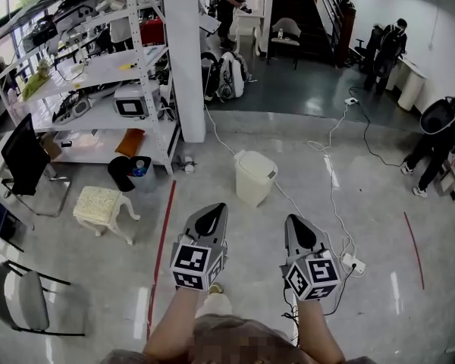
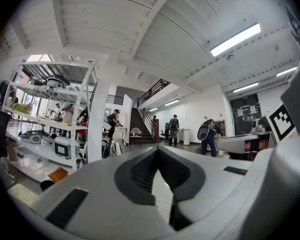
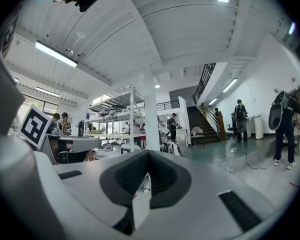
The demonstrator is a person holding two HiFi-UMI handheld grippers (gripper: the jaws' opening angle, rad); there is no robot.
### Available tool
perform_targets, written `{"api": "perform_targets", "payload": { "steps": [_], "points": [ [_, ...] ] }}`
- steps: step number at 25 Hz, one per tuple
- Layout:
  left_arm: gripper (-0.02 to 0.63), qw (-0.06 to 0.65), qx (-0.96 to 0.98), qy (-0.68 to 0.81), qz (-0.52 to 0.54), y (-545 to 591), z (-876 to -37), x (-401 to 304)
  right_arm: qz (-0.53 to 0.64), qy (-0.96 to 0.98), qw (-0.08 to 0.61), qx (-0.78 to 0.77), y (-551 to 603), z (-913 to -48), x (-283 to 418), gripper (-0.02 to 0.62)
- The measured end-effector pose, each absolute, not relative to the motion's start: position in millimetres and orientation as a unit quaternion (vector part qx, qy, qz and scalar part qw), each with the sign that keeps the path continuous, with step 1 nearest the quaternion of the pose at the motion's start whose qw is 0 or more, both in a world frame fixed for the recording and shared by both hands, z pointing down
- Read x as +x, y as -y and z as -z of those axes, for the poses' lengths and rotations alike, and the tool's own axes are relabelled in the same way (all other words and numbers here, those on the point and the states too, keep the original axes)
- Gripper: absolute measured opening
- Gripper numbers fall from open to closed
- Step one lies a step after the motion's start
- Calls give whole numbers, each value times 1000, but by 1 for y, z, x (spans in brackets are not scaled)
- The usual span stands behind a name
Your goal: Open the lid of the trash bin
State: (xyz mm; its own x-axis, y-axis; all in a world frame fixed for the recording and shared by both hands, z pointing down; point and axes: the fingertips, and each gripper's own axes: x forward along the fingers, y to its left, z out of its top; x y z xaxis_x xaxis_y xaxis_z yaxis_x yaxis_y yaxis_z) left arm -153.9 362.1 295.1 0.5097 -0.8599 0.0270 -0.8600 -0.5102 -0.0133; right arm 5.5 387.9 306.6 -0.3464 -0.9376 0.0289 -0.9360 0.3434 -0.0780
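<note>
The white trash bin (image 1: 255, 177) stands on the grey floor ahead of me, its lid down. Both grippers hover in the air short of it, pointing forward. My left gripper (image 1: 214, 210) is below and left of the bin, its jaws together with nothing held. The right gripper (image 1: 294, 221) is below and right of the bin, also shut and empty. In the left gripper view the left gripper (image 2: 157, 151) looks out level across the room, and the bin does not show. The right gripper (image 3: 147, 153) likewise sees only the room.
A white pillar (image 1: 183, 51) and a shelf rack (image 1: 98, 74) stand at the left. A black bucket (image 1: 123, 173), a white stool (image 1: 98, 205) and a chair (image 1: 23, 294) lie nearer. Cables and a power strip (image 1: 353, 263) run on the right. Several people stand at the back.
</note>
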Motion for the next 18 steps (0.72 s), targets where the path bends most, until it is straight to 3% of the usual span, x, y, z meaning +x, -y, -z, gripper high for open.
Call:
{"api": "perform_targets", "payload": {
  "steps": [18],
  "points": [
    [12, 13, 873, 487, -9, -253, -297, -144, 41, -815, 7, -578, -287, -308, 15, 31]
  ]
}}
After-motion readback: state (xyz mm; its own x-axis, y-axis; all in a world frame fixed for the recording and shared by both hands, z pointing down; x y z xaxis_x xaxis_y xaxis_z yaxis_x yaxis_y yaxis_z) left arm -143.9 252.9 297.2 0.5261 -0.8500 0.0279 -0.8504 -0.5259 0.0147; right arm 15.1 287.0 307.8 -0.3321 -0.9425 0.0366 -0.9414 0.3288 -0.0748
